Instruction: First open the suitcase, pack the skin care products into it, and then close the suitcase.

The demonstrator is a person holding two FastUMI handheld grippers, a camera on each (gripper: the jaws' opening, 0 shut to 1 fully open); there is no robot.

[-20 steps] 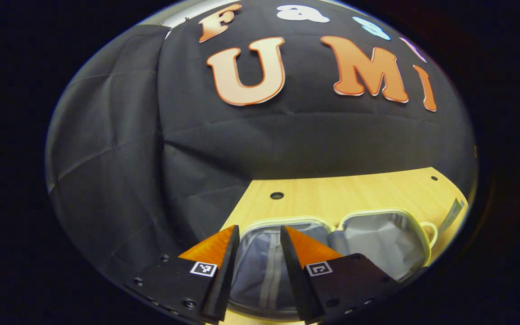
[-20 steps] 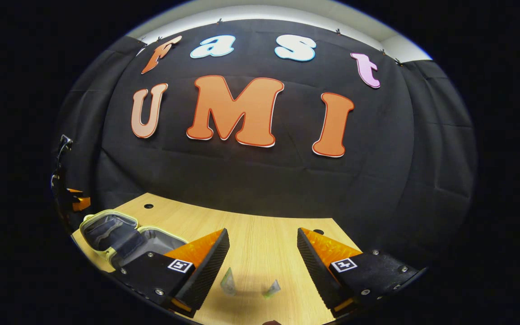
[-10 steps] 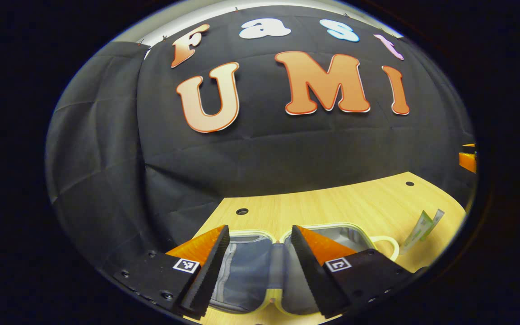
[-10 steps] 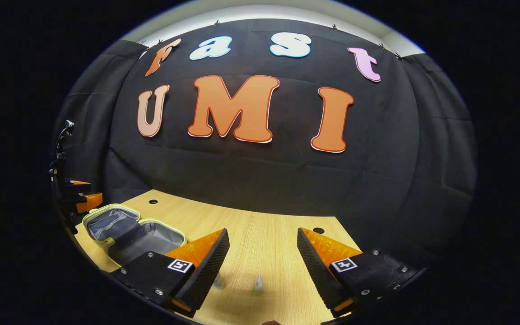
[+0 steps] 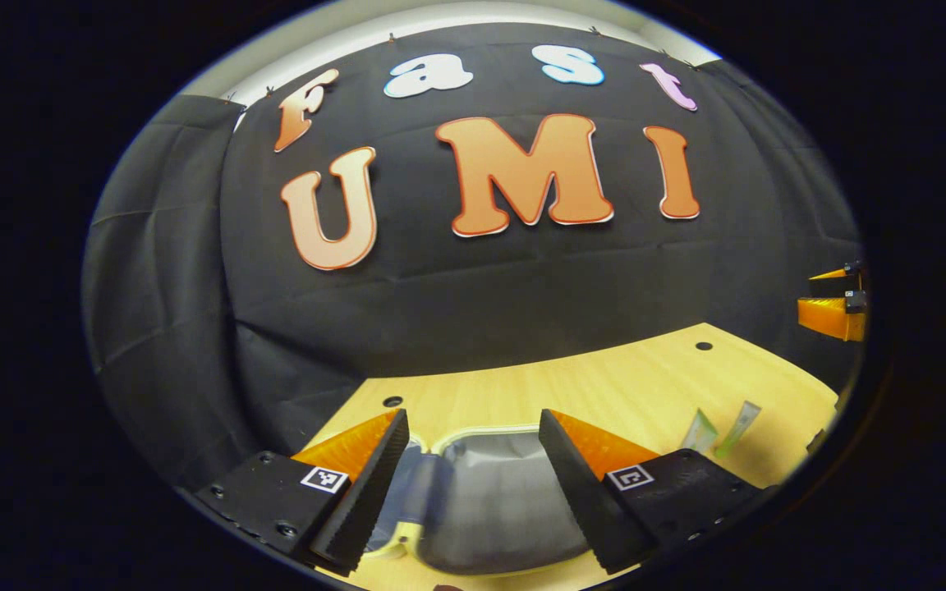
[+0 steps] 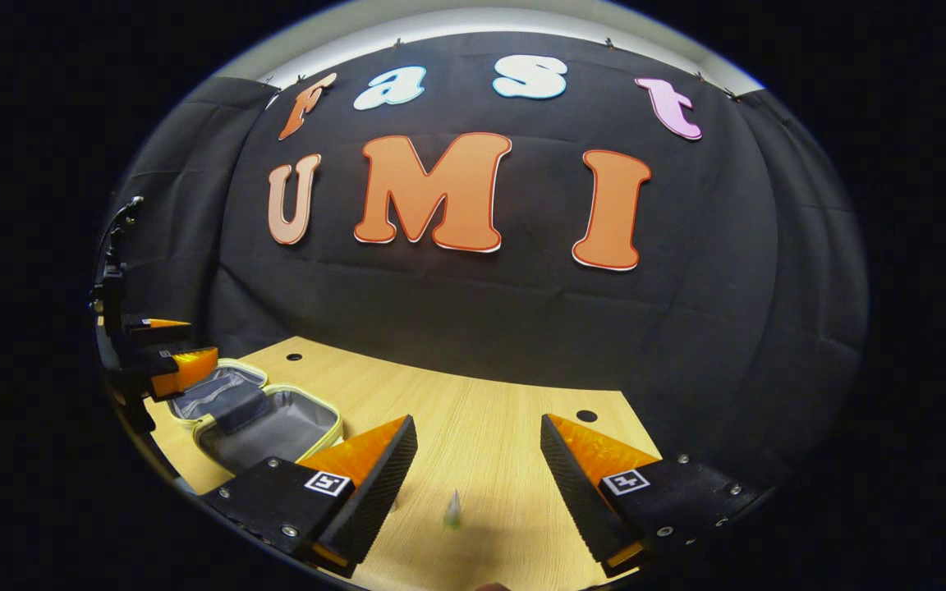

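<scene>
Since the case (image 6: 264,419) lies open, the spread, empty right gripper (image 6: 473,468) should drop squarely over one tube (image 6: 452,510); the left gripper (image 5: 469,472) hovers spread, empty.

- In the left gripper view, the pale-rimmed suitcase with grey lining (image 5: 493,492) is blurred, and the left gripper (image 5: 473,484) covers both its sides; its near edge is cut off at the bottom.
- The two small pale green tubes of skin care product (image 5: 719,428) are too small to tell the kind, and their lower ends hide behind a finger.
- The right gripper (image 5: 834,305) is cut off at the right edge there.
- In the right gripper view, one small green tube (image 6: 452,510) between the right gripper's own fingers shows as a thin sliver.
- The far half of the suitcase is partly hidden behind the left gripper.
</scene>
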